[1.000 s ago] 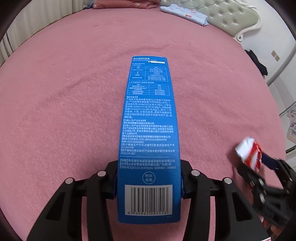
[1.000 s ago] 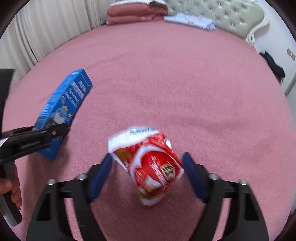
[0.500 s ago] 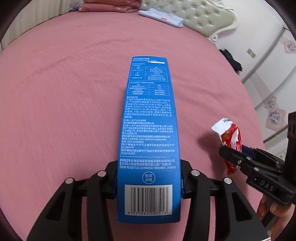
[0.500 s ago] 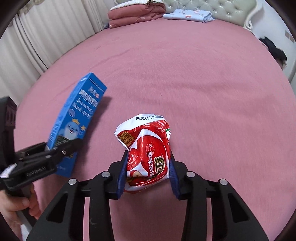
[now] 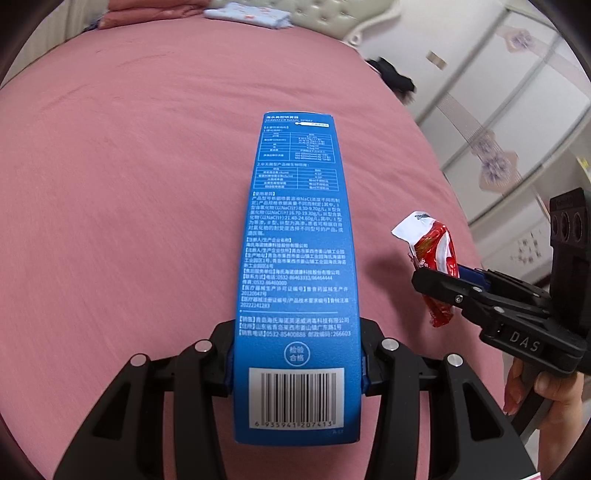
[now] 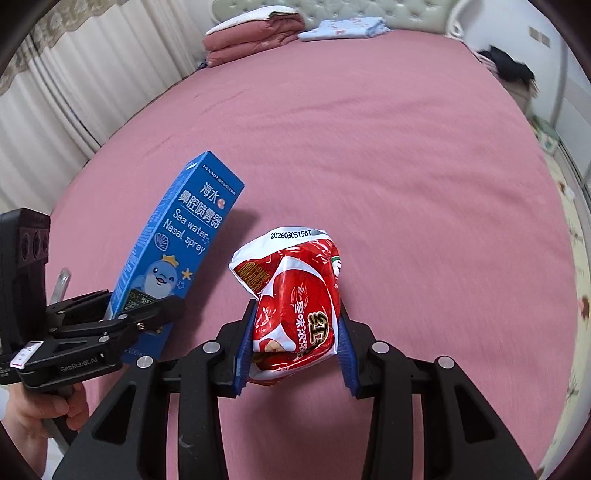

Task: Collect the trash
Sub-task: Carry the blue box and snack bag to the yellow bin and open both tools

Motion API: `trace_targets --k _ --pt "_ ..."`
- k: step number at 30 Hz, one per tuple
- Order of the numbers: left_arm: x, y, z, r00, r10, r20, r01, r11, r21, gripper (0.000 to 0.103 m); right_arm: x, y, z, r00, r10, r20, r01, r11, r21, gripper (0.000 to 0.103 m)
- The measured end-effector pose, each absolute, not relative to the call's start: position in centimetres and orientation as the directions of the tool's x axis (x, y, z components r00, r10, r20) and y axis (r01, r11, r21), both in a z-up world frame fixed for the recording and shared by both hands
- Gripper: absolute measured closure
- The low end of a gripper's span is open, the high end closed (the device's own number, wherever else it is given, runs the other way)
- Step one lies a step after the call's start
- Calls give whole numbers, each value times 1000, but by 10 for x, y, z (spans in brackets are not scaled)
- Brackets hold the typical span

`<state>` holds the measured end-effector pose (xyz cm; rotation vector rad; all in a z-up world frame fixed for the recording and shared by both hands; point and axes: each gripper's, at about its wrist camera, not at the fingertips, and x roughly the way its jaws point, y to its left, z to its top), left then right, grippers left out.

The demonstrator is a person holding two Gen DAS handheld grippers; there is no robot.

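Left gripper [image 5: 297, 363] has the blue box [image 5: 297, 258] pinched hard between its jaws, pads pressing the two long sides near the barcode end. The box sticks out forward from the grip, its printed back face up toward the camera, lifted clear above the pink bedspread [image 5: 129, 203]. From the right wrist view the same box [image 6: 177, 251] stands tilted at the left, cartoon front showing, clamped low down by the left gripper [image 6: 147, 314], with a hand [image 6: 37, 417] wrapped round the handle below.

Over on the right, the right gripper [image 6: 295, 350] squeezes the red snack bag [image 6: 295, 295] between its blue pads, one on either side of the crumpled lower half. The white sealed top of the bag pokes up past the fingertips. It hangs in the air above the bedspread [image 6: 406, 166], just beside the box but not touching it.

The left view catches the bag [image 5: 434, 258] from the side, nipped by the right gripper [image 5: 450, 284].

At the far end of the bed lie folded pink blankets [image 6: 251, 40] and a light blue cloth [image 6: 343, 27] against a padded headboard [image 6: 369, 9].
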<state>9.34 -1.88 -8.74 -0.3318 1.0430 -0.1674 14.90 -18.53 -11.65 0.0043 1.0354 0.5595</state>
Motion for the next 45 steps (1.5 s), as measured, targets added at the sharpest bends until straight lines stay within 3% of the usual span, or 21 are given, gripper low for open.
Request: trace_targets --k 14,31,45 --pt "23 -151 -91 400 -424 -812 154 905 -396 57 54 -315 -115 433 427 -794 -315 897 311 65" --pt "32 -294 -80 277 -508 -816 399 833 -383 57 -11 -470 -119 548 372 -749 -74 913 400 64" --pt "40 -435 -106 98 -546 -832 541 731 -416 57 -59 -583 -152 581 274 -766 168 881 442 64"
